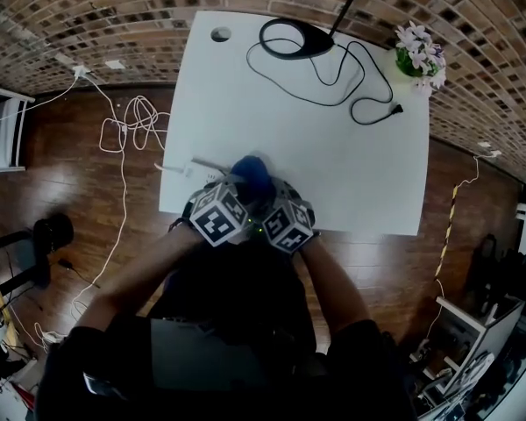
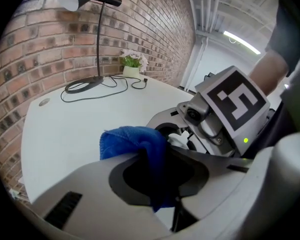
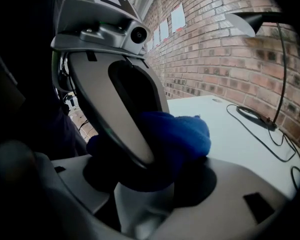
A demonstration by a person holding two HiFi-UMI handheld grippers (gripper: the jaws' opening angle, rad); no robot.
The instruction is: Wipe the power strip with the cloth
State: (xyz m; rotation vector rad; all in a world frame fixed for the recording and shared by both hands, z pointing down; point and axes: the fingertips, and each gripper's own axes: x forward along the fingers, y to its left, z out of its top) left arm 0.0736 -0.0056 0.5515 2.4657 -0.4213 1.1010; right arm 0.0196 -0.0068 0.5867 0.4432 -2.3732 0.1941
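Both forearms [image 1: 145,274] reach up from 6 o'clock and meet at the near edge of the white table [image 1: 351,174], with the grippers side by side and tilted downward. The left gripper [image 2: 157,176] is nearly closed, pinching the blue cloth [image 2: 132,139], which bunches over the jaw tips. The right gripper [image 3: 150,189] is spread wide, clamped on one end of the white power strip [image 1: 191,165]. The strip's long axis runs 9 to 3 o'clock, and its free end points to 9.

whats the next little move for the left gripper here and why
Probably slide the left gripper along the power strip toward its uncovered end: its jaws are pinched on the blue cloth, which sits over the strip, while the right gripper appears to clamp the strip.
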